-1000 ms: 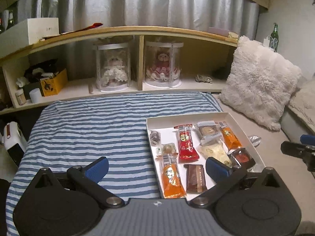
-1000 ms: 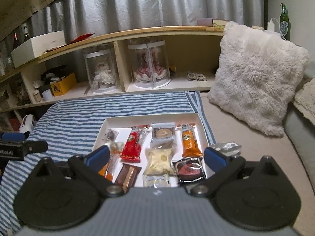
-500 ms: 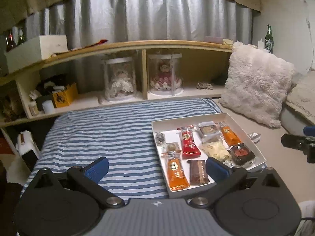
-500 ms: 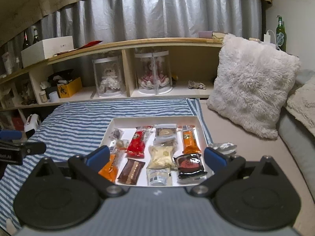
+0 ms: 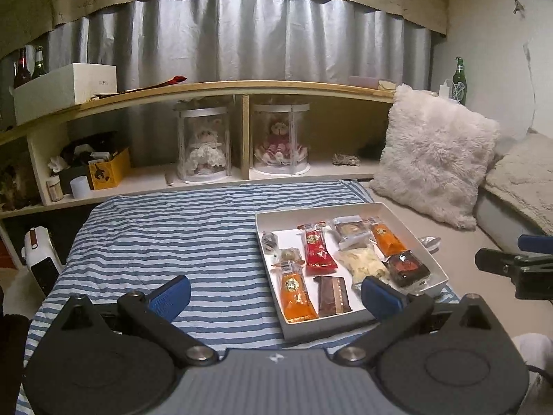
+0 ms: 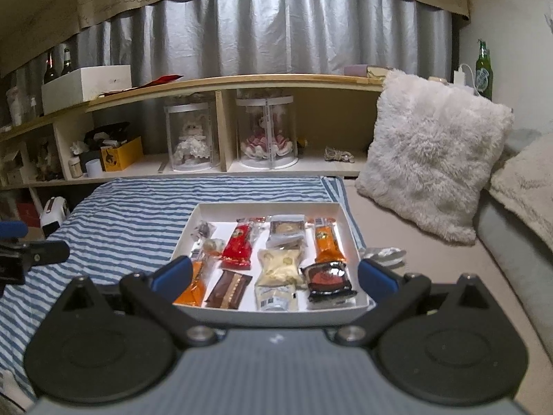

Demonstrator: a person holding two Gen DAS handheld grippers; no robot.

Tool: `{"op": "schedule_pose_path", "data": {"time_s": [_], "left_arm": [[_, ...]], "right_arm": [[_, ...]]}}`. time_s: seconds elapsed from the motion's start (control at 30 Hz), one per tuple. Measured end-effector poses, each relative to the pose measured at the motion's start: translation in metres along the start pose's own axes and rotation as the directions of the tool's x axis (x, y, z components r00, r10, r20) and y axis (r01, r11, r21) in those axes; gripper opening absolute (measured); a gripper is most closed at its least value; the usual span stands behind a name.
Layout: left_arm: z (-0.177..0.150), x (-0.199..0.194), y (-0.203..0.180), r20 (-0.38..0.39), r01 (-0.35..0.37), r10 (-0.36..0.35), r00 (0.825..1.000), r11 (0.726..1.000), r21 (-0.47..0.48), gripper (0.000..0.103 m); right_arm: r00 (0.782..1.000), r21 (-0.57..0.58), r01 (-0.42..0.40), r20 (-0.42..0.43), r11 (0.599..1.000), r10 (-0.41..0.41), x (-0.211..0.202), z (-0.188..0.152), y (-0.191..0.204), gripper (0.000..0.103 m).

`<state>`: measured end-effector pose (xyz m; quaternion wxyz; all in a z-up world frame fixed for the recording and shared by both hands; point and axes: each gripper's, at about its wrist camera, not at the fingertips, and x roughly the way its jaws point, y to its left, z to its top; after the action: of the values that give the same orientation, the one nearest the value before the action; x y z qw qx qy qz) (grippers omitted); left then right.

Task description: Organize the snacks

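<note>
From the left wrist camera, the left hand-held gripper [image 5: 274, 293] hangs above a blue-and-white striped bed cover [image 5: 166, 238], its blue-padded fingers spread wide with nothing between them. A shallow white tray [image 5: 413, 223] lies on the cover ahead and to the right, its near corner under the right-hand finger. Inside it lie wrapped snacks: an orange packet [image 5: 295, 290] at the near left, a brown bar [image 5: 333, 294] just beside it, a red packet [image 5: 316, 249] further back, a pale yellow packet [image 5: 363, 263] in the middle, a dark round-topped packet [image 5: 408, 268] at the right edge, and a second orange packet [image 5: 387, 238] behind that. A crumpled silver wrapper [image 5: 428, 241] lies outside the tray, on the beige surface to its right. The right hand-held gripper [image 5: 511, 269] shows at the frame's right edge; how far open it stands cannot be told from here. A fluffy white cushion [image 5: 435, 155] leans behind the tray, and a wooden shelf [image 5: 242, 88] runs along the back.

From the right wrist camera, the right hand-held gripper [image 6: 274, 276] is likewise wide open and empty, held over the near edge of the white tray [image 6: 269, 207], which sits centred between its fingers. The red packet [image 6: 238, 245], brown bar [image 6: 230, 288], pale yellow packet [image 6: 280, 266] and dark round-topped packet [image 6: 326, 276] lie flat inside. The silver wrapper [image 6: 383, 254] rests just right of the tray. Part of the left hand-held gripper [image 6: 27, 259] shows at the far left, over the striped cover.
</note>
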<state>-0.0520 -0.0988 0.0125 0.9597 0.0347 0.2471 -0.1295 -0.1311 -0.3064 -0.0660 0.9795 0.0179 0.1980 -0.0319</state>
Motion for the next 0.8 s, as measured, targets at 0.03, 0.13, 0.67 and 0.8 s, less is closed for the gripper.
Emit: {"op": "schedule_pose_path", "data": {"time_s": [0.03,0.13,0.67,0.8], "left_arm": [[-0.002,0.000,0.000,0.001,-0.003,0.003,1.000,1.000,0.002,0.103],[-0.009,0.003,0.000,0.004,-0.008,0.008,1.000,1.000,0.007,0.103],[-0.021,0.009,0.006,0.015,-0.046,0.046,0.999,0.999,0.001,0.103],[-0.021,0.009,0.006,0.016,-0.049,0.049,0.999,0.999,0.002,0.103]], "right_arm": [[1.000,0.003,0.003,-0.001,1.000,-0.003,0.000,-0.002,0.000,0.102],[1.000,-0.005,0.017,-0.005,1.000,-0.017,0.001,-0.007,0.003,0.102],[1.000,-0.043,0.007,0.004,0.999,-0.007,0.004,-0.019,0.013,0.102],[1.000,-0.044,0.007,0.002,0.999,-0.007,0.004,-0.019,0.013,0.102]]}}
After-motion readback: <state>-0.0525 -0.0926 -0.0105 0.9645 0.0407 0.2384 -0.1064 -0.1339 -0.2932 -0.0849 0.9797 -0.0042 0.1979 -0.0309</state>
